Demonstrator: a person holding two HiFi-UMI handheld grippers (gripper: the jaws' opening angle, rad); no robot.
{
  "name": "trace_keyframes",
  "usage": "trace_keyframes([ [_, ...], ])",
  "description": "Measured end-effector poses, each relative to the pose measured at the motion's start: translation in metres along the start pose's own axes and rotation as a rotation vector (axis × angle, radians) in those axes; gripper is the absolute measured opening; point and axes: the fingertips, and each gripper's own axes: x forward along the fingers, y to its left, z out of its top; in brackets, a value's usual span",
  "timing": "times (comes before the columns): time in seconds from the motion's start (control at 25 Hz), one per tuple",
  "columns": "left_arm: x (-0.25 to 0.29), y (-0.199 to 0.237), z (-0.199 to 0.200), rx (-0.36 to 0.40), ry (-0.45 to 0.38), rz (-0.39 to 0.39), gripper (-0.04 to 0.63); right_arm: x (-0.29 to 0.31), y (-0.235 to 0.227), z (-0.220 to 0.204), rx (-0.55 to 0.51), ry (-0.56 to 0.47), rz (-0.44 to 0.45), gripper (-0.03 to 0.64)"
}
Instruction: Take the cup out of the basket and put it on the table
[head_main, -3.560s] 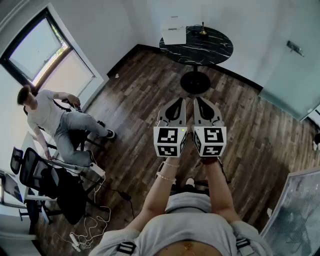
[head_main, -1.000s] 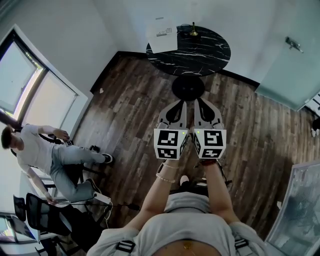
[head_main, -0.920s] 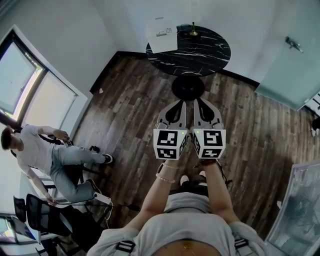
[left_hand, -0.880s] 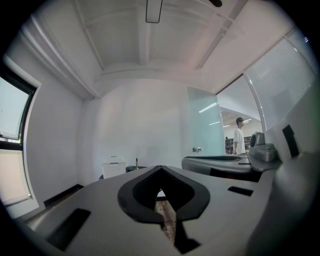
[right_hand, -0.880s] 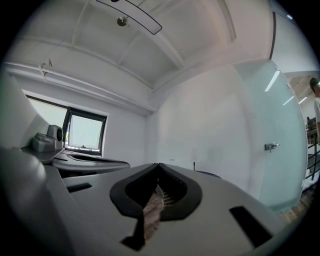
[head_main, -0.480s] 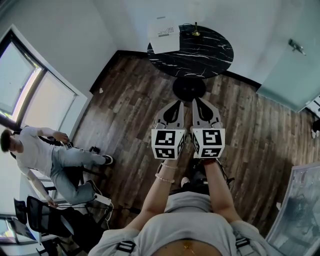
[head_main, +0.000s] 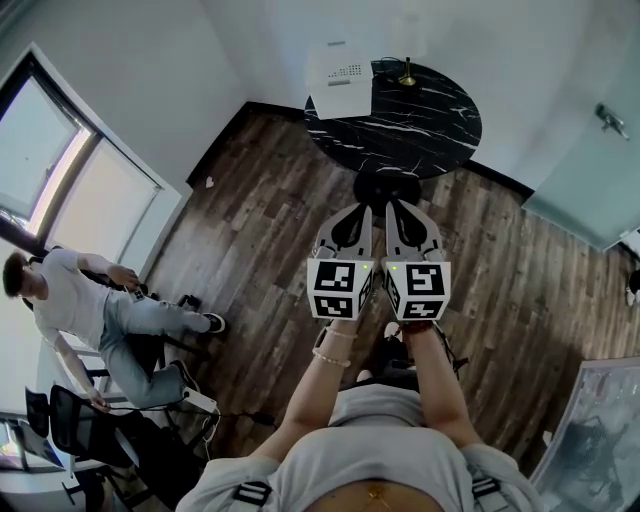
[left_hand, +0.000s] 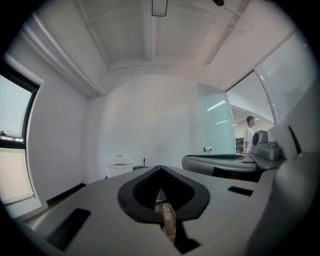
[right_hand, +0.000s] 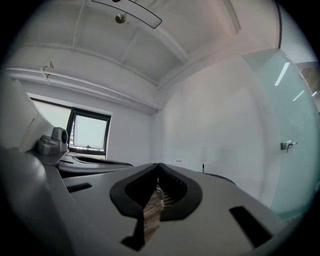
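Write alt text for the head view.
A person holds the left gripper and right gripper side by side, both shut, pointing toward a round black table across a wood floor. A white box sits at the table's far edge; a seated person is at left.

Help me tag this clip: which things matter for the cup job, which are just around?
Job: round black marble table, white perforated basket, left tongs, right tongs (both shut, empty); cup unseen.
Around: small brass object, seated person, black office chair.
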Motion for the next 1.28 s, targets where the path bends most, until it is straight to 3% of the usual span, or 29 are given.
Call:
trace_keyframes([
  [0.72,0.098,0.022,0.032,0.015,-0.034,0.148,0.006,0.094,-0.060,0.014,0.027,-0.021,0.153,0.009],
  [1.28,0.135,0.014,0.030,0.016,-0.017,0.159,0.006,0.115,-0.097,0.008,0.043,-0.013,0.162,0.009],
])
